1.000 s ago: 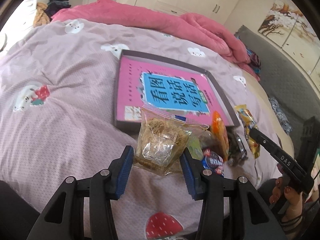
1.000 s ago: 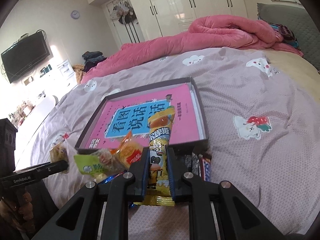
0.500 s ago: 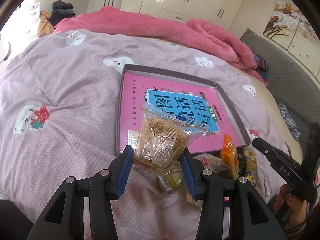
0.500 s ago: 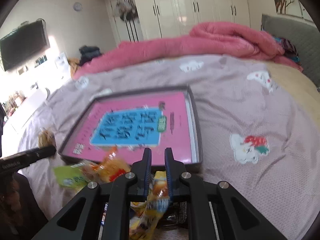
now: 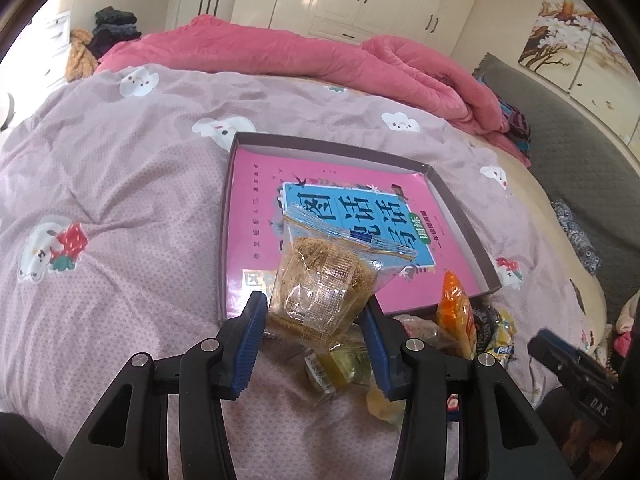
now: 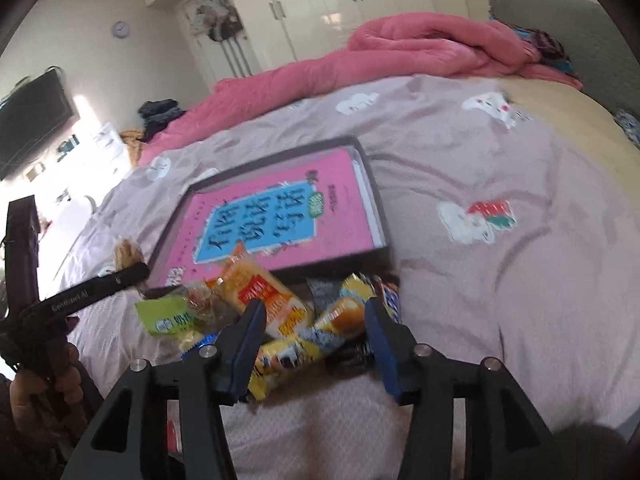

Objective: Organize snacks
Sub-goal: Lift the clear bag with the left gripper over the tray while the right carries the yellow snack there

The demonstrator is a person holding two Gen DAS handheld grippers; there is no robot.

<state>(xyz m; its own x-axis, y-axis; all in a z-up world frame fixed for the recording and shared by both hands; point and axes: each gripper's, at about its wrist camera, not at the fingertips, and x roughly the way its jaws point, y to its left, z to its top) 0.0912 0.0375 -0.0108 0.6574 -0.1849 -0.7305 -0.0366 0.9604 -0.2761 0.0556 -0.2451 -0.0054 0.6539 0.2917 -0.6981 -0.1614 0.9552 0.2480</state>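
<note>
While a clear cookie bag [image 5: 324, 280] is clamped between the left gripper's [image 5: 314, 332] pads, just ahead of it lies the tray [image 5: 460, 216] with a pink book [image 5: 256, 216]. Below the right gripper [image 6: 316, 336], whose jaws have just been opening and stand apart, a yellow packet [image 6: 296, 354] lies on the snack pile [image 6: 256, 292], unpressed.

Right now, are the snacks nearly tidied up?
Not yet. No snack lies in the box yet. The left tongs hold a clear bag of cookies above it. The right tongs have just opened over the yellow packet. The snack pile remains beside the box.
</note>
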